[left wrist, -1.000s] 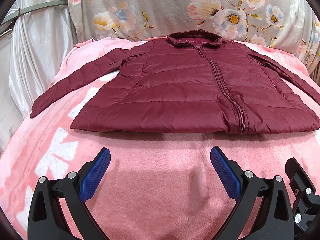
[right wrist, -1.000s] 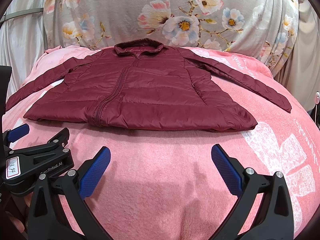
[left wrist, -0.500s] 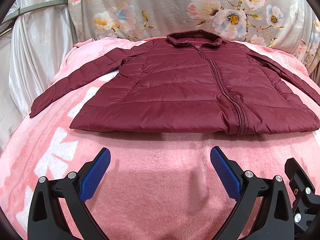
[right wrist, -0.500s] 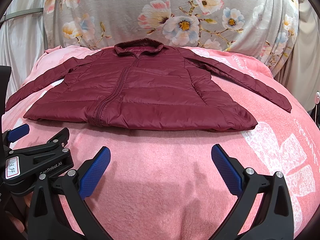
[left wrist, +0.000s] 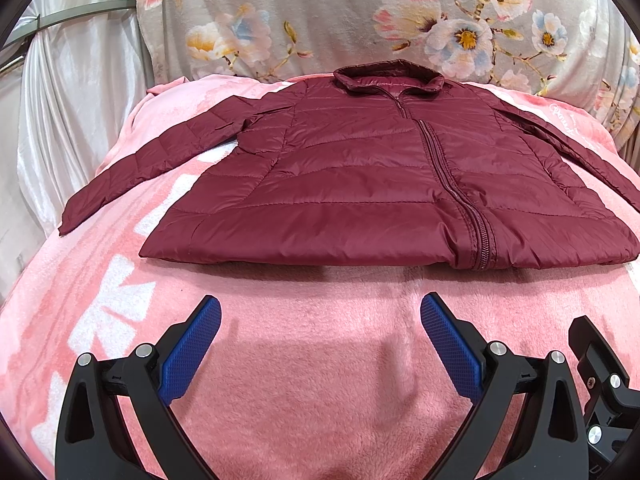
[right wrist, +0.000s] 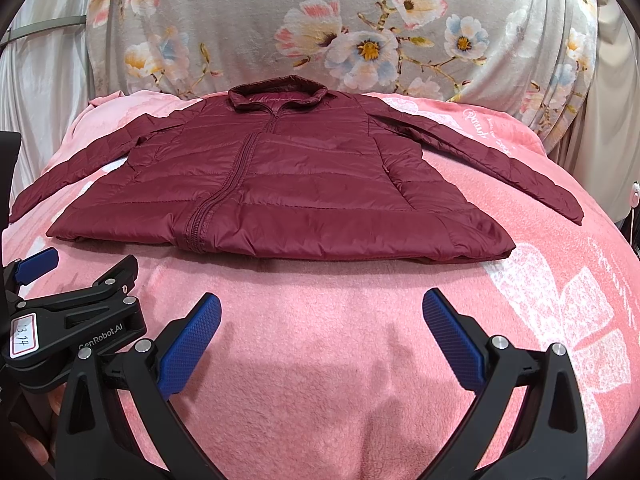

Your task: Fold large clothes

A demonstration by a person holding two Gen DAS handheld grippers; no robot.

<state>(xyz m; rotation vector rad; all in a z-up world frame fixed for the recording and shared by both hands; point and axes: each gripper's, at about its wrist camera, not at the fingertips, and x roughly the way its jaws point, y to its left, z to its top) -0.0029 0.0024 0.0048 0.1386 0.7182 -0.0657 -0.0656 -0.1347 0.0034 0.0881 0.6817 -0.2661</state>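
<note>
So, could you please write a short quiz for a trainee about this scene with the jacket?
1. True or false: the jacket is zipped and lies flat with both sleeves spread out.
2. What does the left tool hold? A) a sleeve B) the hem C) nothing
3. Fill in: the jacket lies on a pink ____.

Key: 1 true; 2 C, both it and the right tool are open, short of the hem; 3 blanket.

"GenRobot.AI" (tag "13.14") on left hand-held gripper
</note>
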